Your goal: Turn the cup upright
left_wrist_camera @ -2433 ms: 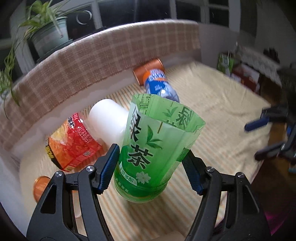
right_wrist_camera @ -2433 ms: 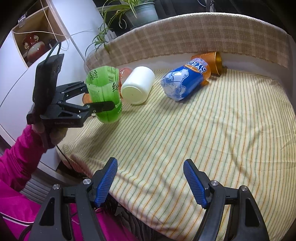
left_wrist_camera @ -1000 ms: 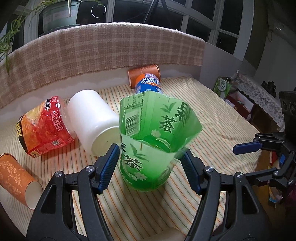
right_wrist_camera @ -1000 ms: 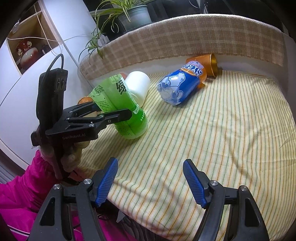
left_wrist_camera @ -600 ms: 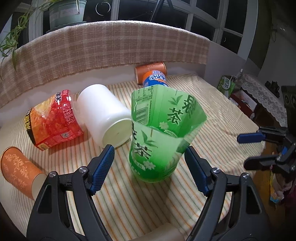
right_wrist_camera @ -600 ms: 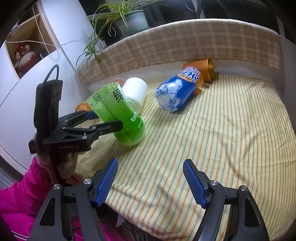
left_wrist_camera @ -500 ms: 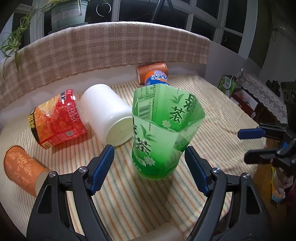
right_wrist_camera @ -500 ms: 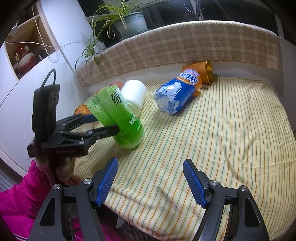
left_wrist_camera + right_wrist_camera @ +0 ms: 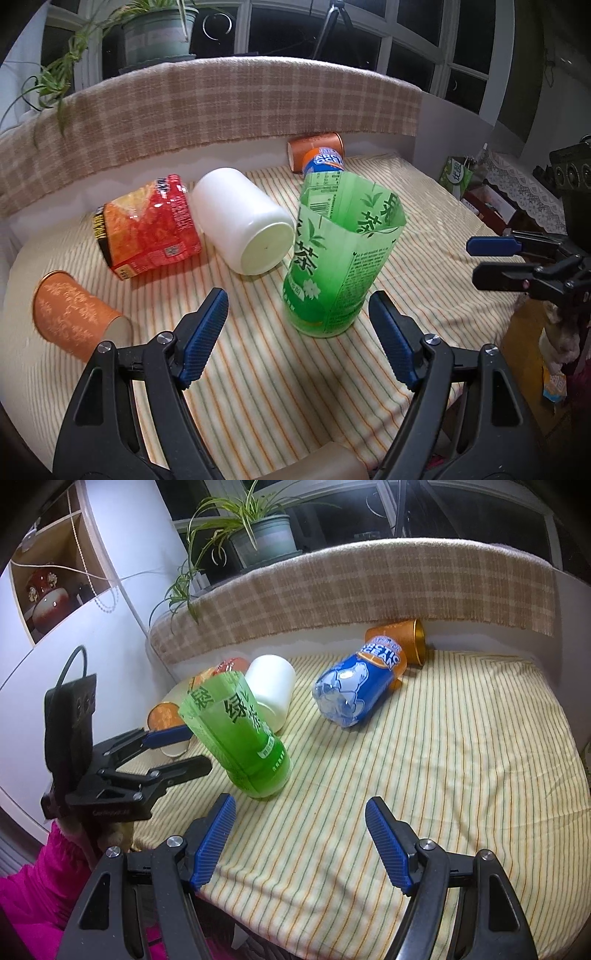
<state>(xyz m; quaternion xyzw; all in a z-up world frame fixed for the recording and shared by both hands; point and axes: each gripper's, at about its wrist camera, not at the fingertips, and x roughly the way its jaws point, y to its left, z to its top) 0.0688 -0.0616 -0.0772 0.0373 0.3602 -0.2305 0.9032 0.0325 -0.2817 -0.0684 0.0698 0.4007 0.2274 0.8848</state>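
The striped cloth point(image 9: 258, 387) carries the green cup point(image 9: 336, 258), upright at 12 o'clock from the left gripper point(image 9: 297, 338), jaws spread, untouched. It looks thin, light and crushable; grip low. At 3 o'clock, the right gripper point(image 9: 299, 840) is spread, empty.

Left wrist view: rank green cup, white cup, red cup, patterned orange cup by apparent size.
1. green cup, largest, but also nearest the camera.
2-3. white cup and red cup look alike; not ranking them.
4. patterned orange cup, smallest, though it lies at the distorted fisheye edge.
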